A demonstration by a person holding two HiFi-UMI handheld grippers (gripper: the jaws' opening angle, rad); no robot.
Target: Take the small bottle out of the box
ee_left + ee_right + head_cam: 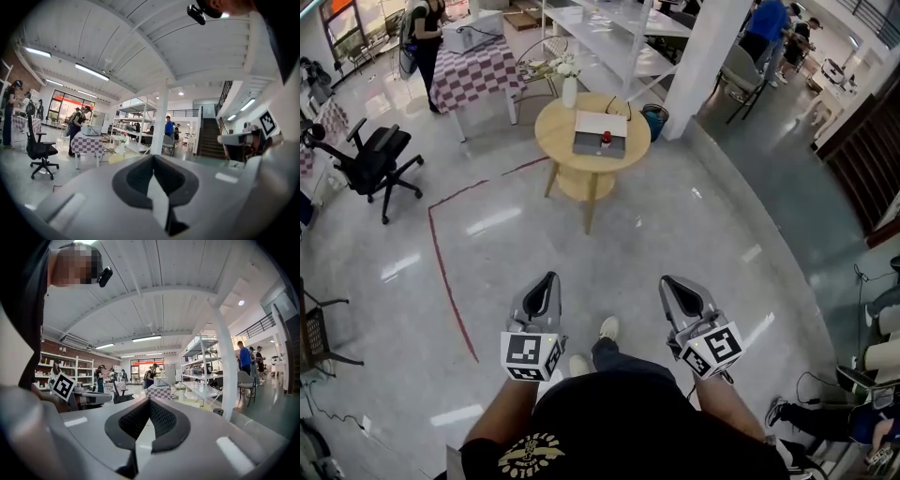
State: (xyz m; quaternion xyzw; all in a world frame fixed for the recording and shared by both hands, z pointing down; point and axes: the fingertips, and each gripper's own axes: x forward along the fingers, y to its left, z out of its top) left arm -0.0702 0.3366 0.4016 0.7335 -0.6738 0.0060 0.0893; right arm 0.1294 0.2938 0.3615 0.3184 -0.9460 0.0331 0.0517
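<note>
We are holding the left gripper [547,279] and the right gripper [668,281] out in front of our waist, side by side and well apart, each pointing ahead over the glossy grey floor [694,225]. In its own view the left gripper is showing its dark pads meeting at the tips, with nothing between them. The right gripper is closed tip to tip in the same way and is carrying nothing. Between and just below them our pale shoes [608,328] are showing, and a red line [441,253] is running across the floor to our left.

Further ahead a round wooden bench [558,127] is standing well apart from both grippers. A flat grey box [589,131] is lying at its middle. The small bottle [606,141] is standing upright at the right half of that box. It is looking tiny from here, with a red top over a darker body, and we cannot tell whether it is sitting in a recess or on the box's surface. A white vase [569,91] with pale flowers is standing on the bench's far edge, just behind the box.

Beyond the bench a teal bin [656,120] is sitting beside a white column [708,56]. To the left a black office chair [380,159] is standing, and a person [424,37] is working at a checked table [473,70]. White shelving [609,28] is filling the back.
</note>
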